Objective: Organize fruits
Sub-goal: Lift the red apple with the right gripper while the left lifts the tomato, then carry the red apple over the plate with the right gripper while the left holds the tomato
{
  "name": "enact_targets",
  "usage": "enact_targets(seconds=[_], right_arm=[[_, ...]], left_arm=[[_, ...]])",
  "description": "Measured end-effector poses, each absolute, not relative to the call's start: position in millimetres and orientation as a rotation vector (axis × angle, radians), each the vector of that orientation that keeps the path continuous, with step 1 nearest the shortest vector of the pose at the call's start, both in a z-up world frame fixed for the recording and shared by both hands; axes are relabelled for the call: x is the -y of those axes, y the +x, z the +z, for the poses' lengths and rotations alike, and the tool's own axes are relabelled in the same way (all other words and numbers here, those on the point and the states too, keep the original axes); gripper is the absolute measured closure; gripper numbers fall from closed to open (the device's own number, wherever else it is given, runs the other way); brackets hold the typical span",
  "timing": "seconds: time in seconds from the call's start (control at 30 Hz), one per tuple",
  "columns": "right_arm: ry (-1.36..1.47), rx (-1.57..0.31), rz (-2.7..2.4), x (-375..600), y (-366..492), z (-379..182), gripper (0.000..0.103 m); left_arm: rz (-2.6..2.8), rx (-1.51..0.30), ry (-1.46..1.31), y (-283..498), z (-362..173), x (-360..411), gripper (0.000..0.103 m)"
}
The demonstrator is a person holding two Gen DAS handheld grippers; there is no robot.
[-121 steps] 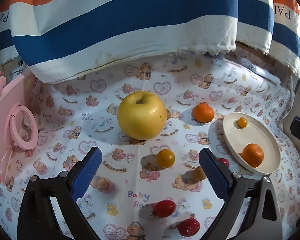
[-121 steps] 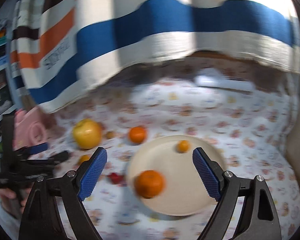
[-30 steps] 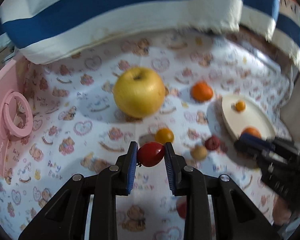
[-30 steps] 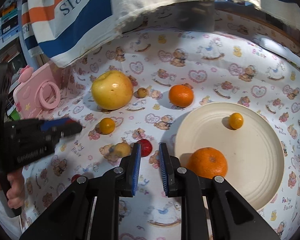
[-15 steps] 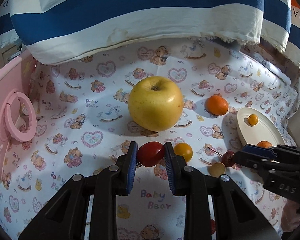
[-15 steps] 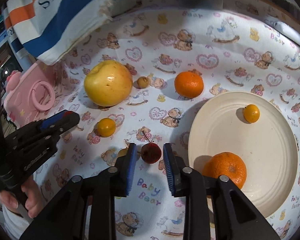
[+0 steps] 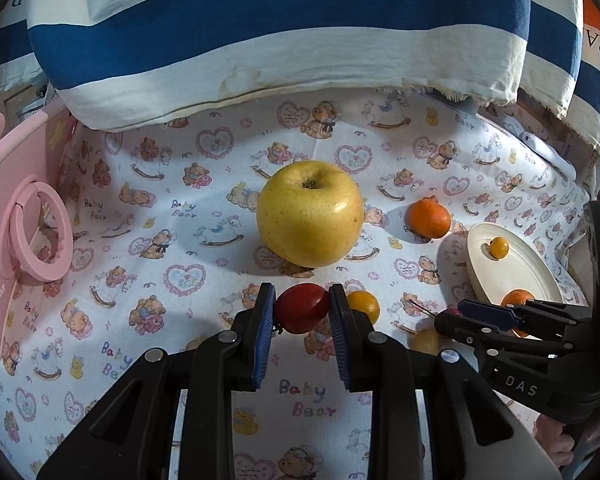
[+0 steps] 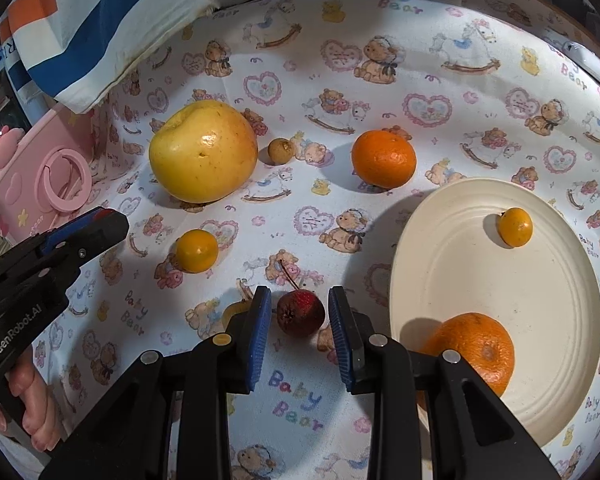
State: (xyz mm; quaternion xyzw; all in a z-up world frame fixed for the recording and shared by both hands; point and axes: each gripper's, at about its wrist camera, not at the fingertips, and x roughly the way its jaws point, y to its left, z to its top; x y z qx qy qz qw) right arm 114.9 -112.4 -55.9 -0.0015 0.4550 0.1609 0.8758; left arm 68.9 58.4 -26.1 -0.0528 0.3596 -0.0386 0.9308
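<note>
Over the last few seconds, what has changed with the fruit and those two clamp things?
The left gripper, open before, has shut on a red tomato and lifted it. The right gripper left the plate; its jaws, just opened, straddle the dark red stemmed fruit without pressing. Apple and oranges stayed.

My left wrist camera looks forward and down along its fingers, close over the printed cloth (image 7: 204, 240). My right one tilts steeper. Both share the yellow apple (image 7: 310, 214), centre in the left view and upper left in the right, plus the plate (image 8: 496, 280).
</note>
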Motion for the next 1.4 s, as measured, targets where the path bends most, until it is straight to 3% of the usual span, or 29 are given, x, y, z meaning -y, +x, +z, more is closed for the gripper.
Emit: enact_targets(seconds=[0.13, 0.17, 0.83, 1.4], right_arm=[[-0.004, -0.957, 0.333, 113, 116, -59, 0.072], [-0.004, -0.959, 0.337, 113, 115, -60, 0.077], [0.071, -0.750, 0.320, 189, 49, -8, 0.077], [0.178, -0.740, 0.193, 275, 42, -22, 0.077]], left_arm=[[-0.090, -0.737, -0.104, 69, -26, -57, 0.077], [-0.096, -0.746, -0.109, 70, -27, -58, 0.077], [-0.128, -0.675, -0.065, 55, -15, -44, 0.077], [-0.150, -0.666, 0.014, 50, -19, -26, 0.077]])
